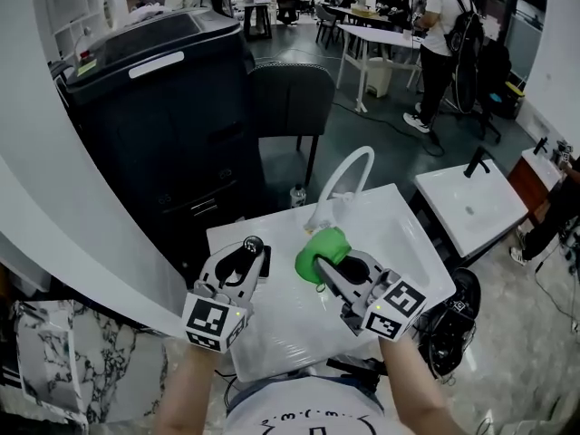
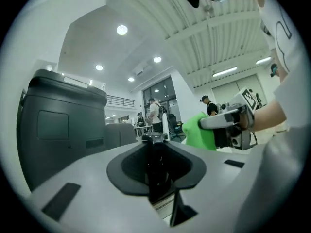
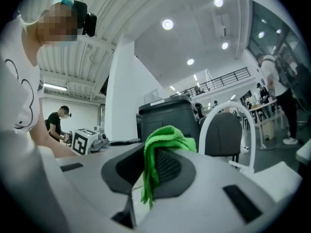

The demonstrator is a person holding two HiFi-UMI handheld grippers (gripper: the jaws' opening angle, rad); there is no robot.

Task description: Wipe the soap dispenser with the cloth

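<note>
In the head view my left gripper [image 1: 246, 259] is shut on the dark soap dispenser [image 1: 255, 244], whose black pump head sticks out past the fingertips. In the left gripper view the dispenser [image 2: 156, 171] is a dark shape clamped between the jaws of that gripper [image 2: 156, 147]. My right gripper [image 1: 331, 265] is shut on a bunched green cloth [image 1: 321, 252], just right of the dispenser and apart from it. The right gripper view has the cloth [image 3: 163, 144] hanging from the jaws of the right gripper [image 3: 155, 155]. Both grippers hover over the white sink top [image 1: 408, 243].
A white arched faucet [image 1: 349, 172] rises at the back of the sink top. Behind stand a big black cabinet [image 1: 154, 107] and a dark chair [image 1: 290, 98]. A second white basin with a black tap [image 1: 471, 205] lies to the right. People stand far back.
</note>
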